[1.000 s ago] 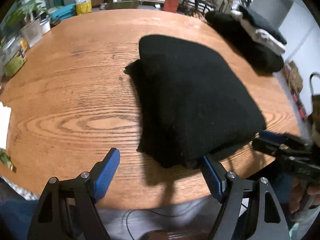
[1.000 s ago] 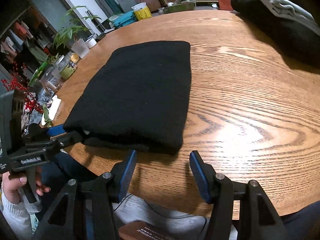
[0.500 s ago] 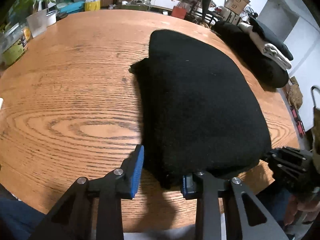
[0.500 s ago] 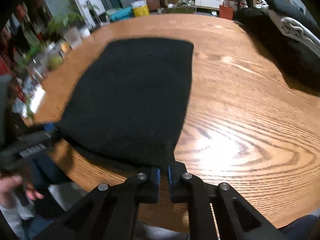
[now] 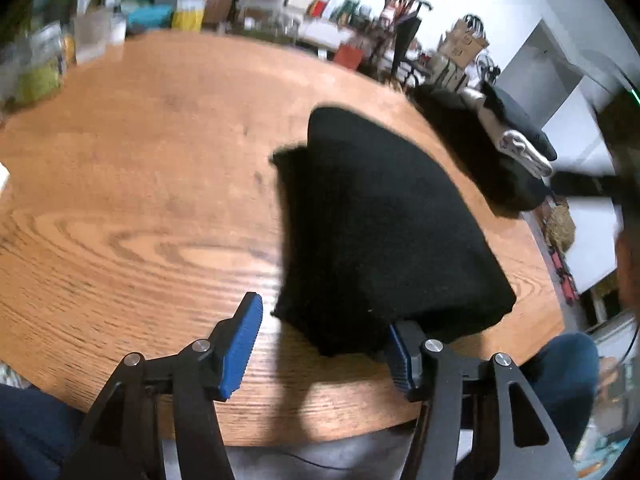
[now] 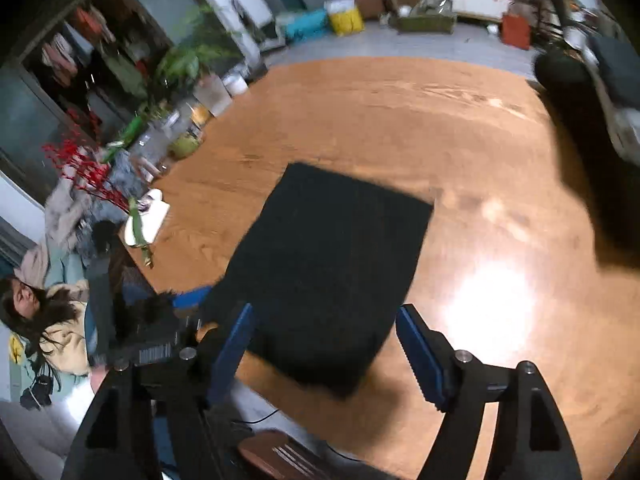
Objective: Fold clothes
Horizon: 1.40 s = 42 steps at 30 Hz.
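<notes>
The folded garment (image 5: 384,232) is showing plain black against the orange-brown surface (image 5: 132,208) with its ringed wood grain. Both claws' pads (image 6: 420,354) are showing blue on black frames.

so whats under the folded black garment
The wooden table lies under the folded black garment. Its near edge overhangs the table rim. Anything beneath the cloth is hidden.

My left gripper (image 5: 322,350) wide open, blue pads far apart, my right gripper (image 6: 324,354) wide open too and held up high, nothing held in either one
</notes>
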### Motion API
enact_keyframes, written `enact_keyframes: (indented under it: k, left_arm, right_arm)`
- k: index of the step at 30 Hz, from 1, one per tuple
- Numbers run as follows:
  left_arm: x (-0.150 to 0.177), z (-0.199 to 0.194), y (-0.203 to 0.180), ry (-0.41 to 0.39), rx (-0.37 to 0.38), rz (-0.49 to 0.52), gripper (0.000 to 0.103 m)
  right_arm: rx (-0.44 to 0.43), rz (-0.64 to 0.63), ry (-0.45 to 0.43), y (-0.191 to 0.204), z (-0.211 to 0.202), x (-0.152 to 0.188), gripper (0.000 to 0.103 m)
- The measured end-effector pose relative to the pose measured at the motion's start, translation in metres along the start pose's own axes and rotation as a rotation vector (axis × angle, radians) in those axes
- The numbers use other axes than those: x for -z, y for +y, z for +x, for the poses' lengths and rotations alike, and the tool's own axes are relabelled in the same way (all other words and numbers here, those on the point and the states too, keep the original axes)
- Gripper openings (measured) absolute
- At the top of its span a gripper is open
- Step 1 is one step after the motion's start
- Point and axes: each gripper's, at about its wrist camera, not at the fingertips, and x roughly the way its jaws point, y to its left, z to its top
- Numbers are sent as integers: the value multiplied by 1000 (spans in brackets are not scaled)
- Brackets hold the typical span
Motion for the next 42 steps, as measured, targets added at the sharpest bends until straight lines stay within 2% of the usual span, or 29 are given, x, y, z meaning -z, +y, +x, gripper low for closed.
enact_keyframes:
  k: [3,5,7,8,11,15,20,23,29,33,35,36,37,39,42]
  left_arm:
    - [1,-4,-22,-106,-110,167,59]
    - [10,-6,-41,-142,-167,300,59]
    - [18,-4,-57,-166,-222,418,59]
    - [21,-1,-64,-174,-247,467,58]
    - [23,1,-71,-203,-272,539,59]
    - [23,5,-75,-252,-296,615,59]
    - [20,22,-71,-147,-237,605,57]
    - [17,26,-73,-130,-235,616,57]
    - [20,31,-84,-107,-274,708,57]
    - [24,32,-91,-88,-301,778,56]
    - [21,32,-88,-50,-285,747,34]
    - [19,32,-87,-42,-293,729,16]
    - [18,31,-84,-43,-301,707,11]
    - [12,24,-74,-55,-263,629,9]
    - [7,8,-62,-120,-218,519,8]
  right_arm:
    - [31,-65,144,9,16,-67,74]
    - [45,-119,254,21,36,-108,57]
    - [74,-200,380,42,67,-135,52]
    - [114,-232,416,52,79,-143,52]
    - [230,-323,508,79,118,-168,52]
    - [263,-380,581,104,157,-184,51]
    - [335,-471,687,113,194,-179,41]
    - [381,-503,712,112,205,-173,42]
    - [390,-534,743,109,210,-156,47]
    - [396,-552,731,108,210,-149,41]
    - [396,-553,709,107,207,-149,22]
    - [390,-555,688,107,202,-150,18]
    - [384,-557,667,108,198,-151,6]
    - [347,-533,615,108,183,-158,4]
    - [305,-488,550,103,165,-167,3]
